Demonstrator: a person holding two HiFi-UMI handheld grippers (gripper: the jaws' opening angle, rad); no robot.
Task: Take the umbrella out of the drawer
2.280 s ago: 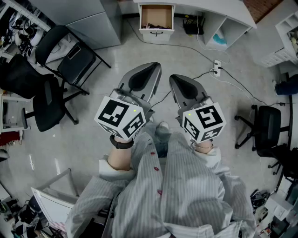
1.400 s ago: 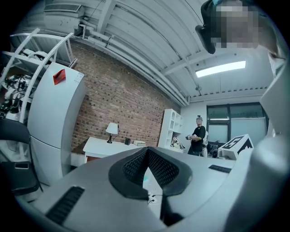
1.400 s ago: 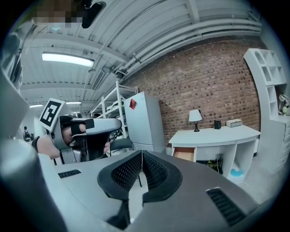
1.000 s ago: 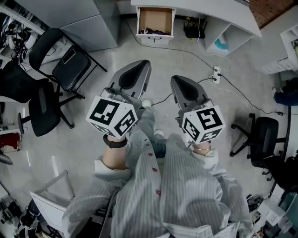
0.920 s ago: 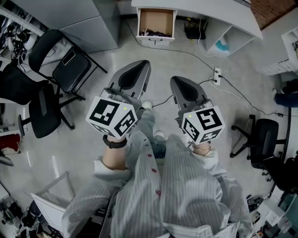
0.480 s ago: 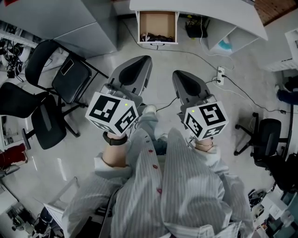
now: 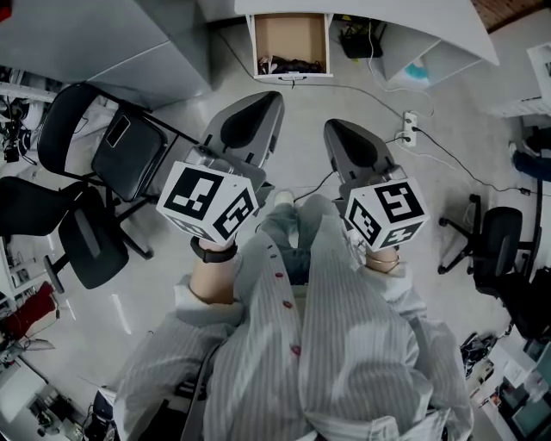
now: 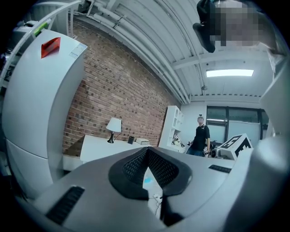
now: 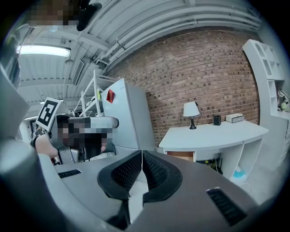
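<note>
Umbrella (image 7: 293,65), seemingly the dark bundle at the front of the open drawer (image 7: 291,33) under the worktop (image 7: 430,26), well apart from left tongs (image 8: 145,153) and right tongs (image 9: 142,154), both pressed together and empty: close in on the drawer, spread one pair above it, pinch the bundle mid-length.

No legible text; only square coded markers (image 7: 207,201) atop left gripper (image 7: 269,100) and right gripper (image 7: 337,128).

Left hand-held gripper (image 8: 147,149) jaws together, white desk (image 8: 100,149), lamp (image 8: 113,126), brick wall (image 8: 113,90)
</note>
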